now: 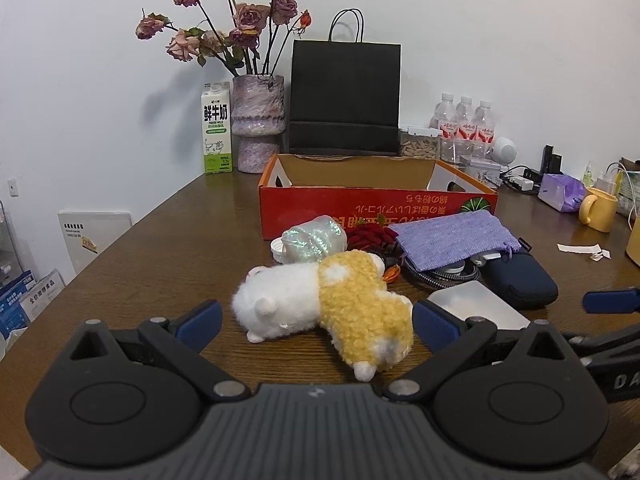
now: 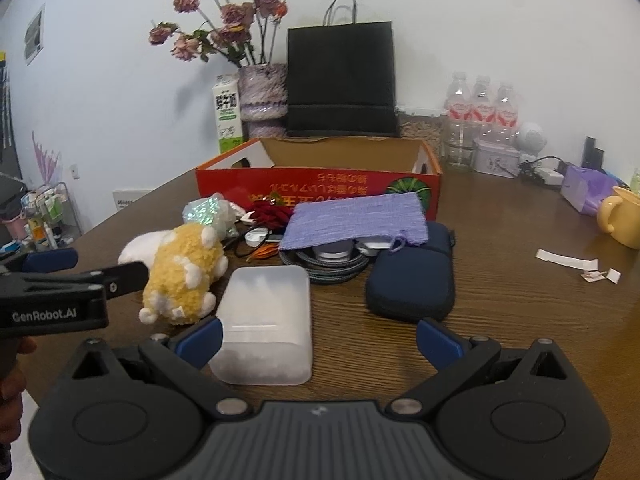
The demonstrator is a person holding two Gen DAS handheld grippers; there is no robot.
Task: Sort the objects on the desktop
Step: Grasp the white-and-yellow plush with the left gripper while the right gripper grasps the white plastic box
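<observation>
With the left tool [image 1: 316,322] spread wide around the white-and-yellow plush toy [image 1: 328,304] lying near on the tabletop [image 1: 160,260], close gently on its soft, fluffy middle, while the right tool [image 2: 319,336], also wide, waits over the frosted plastic box [image 2: 266,320] near the red cardboard box [image 2: 320,188].

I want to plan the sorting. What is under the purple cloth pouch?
Under the purple pouch a coiled braided cable and a grey-white device stick out, beside the dark blue case. Anything further beneath is covered.
</observation>
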